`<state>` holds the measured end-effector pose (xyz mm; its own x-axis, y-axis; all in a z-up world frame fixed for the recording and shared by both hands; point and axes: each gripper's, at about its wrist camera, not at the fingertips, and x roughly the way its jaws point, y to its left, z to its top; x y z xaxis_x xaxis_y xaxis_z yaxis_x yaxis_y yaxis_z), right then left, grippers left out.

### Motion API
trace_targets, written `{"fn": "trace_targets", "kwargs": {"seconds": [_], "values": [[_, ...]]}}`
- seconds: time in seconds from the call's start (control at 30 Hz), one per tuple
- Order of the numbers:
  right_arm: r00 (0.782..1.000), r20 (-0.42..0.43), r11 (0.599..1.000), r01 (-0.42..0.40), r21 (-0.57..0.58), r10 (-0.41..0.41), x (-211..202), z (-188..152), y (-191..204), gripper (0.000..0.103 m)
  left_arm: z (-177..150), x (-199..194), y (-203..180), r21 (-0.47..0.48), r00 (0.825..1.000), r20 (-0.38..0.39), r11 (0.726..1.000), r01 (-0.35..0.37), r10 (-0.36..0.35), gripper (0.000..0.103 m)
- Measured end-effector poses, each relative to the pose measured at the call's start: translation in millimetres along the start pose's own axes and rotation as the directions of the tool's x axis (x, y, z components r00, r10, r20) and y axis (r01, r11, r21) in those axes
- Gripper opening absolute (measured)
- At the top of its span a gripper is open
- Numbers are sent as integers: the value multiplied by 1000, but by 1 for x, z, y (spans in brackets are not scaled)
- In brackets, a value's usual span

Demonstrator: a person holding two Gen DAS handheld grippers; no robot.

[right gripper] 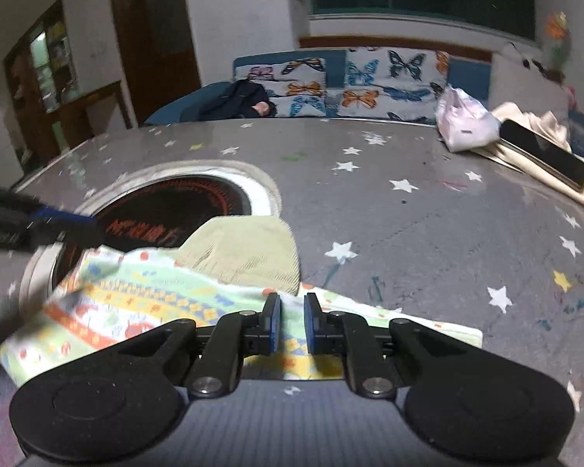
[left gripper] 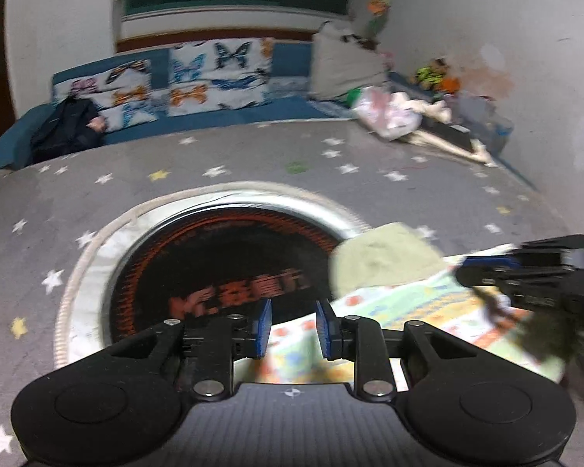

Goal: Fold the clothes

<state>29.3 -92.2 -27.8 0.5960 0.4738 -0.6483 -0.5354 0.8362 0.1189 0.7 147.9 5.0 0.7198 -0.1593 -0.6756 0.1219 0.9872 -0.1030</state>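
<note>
The patterned cloth [right gripper: 144, 303] lies with a green garment [right gripper: 245, 249] on the star-printed surface [right gripper: 428, 225], partly over the round heater [right gripper: 175, 202]. Right tool [right gripper: 292, 321] hovers low over the cloth's edge, narrowly parted; left tool [left gripper: 293, 327] likewise, slightly wider, empty. Bare surface stretches rightward toward the phone [right gripper: 545, 155].

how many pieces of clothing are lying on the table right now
2. A patterned garment lies at the near edge beneath the right tongs, and a plain green garment lies partly under it, beside the round heater. More may be hidden underneath.
</note>
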Motion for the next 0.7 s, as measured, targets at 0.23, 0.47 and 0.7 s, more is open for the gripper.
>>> {"fn": "trace_targets", "kwargs": {"seconds": [0.23,0.47,0.7], "values": [[999,22,997,-28,-73,29,-6,3,17,12,5,21,-36,24,992,-31,992,127,-126,28],[999,-4,993,-33,-112,33,4,6,25,11,8,59,-40,-7,988,-83,992,127,-128,27],[996,4,979,-88,-185,90,-18,-1,39,11,5,62,-40,-10,989,-80,992,126,-126,27]]}}
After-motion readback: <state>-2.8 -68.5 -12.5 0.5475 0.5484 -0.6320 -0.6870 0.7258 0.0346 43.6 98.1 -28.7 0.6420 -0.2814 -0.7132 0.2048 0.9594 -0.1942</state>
